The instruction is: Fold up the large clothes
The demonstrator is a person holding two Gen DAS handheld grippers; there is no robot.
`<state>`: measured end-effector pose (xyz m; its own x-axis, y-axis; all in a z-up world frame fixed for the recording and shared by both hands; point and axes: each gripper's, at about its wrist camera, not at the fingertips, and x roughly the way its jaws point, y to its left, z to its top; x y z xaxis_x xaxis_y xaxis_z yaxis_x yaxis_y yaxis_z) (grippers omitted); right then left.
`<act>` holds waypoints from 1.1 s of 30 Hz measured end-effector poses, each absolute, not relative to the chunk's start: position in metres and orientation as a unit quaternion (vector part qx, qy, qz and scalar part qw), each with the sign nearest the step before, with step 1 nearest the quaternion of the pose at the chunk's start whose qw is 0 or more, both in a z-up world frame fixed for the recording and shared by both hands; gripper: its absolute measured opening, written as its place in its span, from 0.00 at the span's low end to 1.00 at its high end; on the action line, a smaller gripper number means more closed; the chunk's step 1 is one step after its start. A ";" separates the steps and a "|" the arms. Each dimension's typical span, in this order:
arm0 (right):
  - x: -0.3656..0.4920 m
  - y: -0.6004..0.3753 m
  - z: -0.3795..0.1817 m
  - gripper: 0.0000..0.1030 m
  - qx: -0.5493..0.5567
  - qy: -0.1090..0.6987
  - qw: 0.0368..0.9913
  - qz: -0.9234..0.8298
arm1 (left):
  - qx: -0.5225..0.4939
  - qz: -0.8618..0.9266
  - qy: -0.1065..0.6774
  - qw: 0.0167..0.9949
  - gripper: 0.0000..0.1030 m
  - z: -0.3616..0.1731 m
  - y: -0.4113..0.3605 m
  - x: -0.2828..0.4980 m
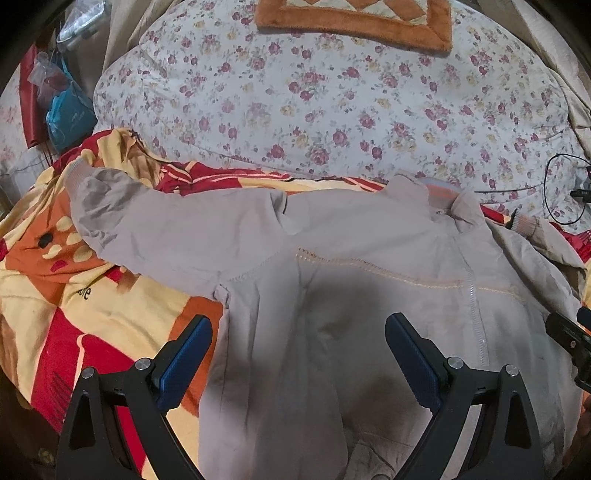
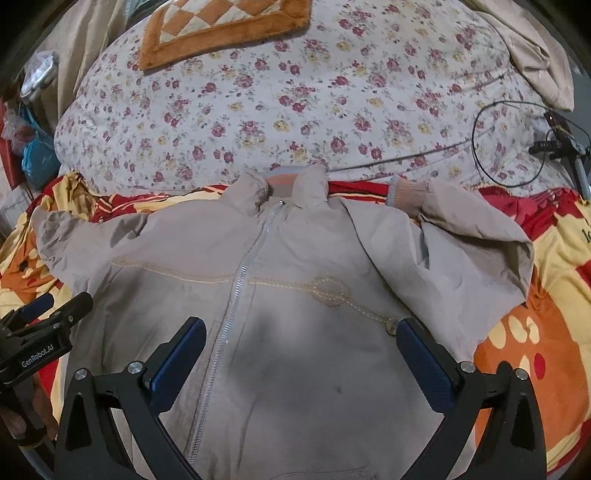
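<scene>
A large beige zip-up jacket (image 1: 351, 258) lies front up on a red, orange and yellow blanket (image 1: 92, 295); it also shows in the right wrist view (image 2: 295, 277). Its zipper (image 2: 236, 291) is closed. One sleeve (image 1: 147, 221) stretches out to the left. The other sleeve (image 2: 469, 240) is bent, its ribbed cuff (image 2: 406, 195) near the collar (image 2: 284, 184). My left gripper (image 1: 299, 332) is open and empty above the jacket's left half. My right gripper (image 2: 301, 339) is open and empty above the jacket's chest. The left gripper also shows at the left edge of the right wrist view (image 2: 48, 317).
A floral quilt (image 1: 332, 92) is bunched behind the jacket, with an orange plush mat (image 1: 354, 18) on it. A black cable loop (image 2: 509, 144) and a small device lie at the right. Bags (image 1: 66, 110) hang at the far left.
</scene>
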<state>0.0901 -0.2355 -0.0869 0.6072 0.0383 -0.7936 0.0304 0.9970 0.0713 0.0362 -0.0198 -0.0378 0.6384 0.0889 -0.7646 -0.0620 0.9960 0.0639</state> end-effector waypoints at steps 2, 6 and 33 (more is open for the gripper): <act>0.090 -0.237 -0.089 1.00 0.039 0.446 0.894 0.001 | 0.014 0.041 0.417 0.908 0.92 -0.039 -0.019 0.038; 0.090 -0.237 -0.090 1.00 0.038 0.442 0.896 -0.001 | 0.012 0.038 0.403 0.914 0.92 -0.041 -0.020 0.039; 0.091 -0.228 -0.099 0.99 0.045 0.455 0.889 0.026 | 0.001 0.056 0.393 0.918 0.92 -0.046 -0.006 0.042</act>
<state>0.0906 -0.2275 -0.0985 0.5847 0.0876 -0.8065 -0.0065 0.9946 0.1034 0.0416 -0.0064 -0.0463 0.6854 0.1024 -0.7209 -0.1015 0.9938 0.0446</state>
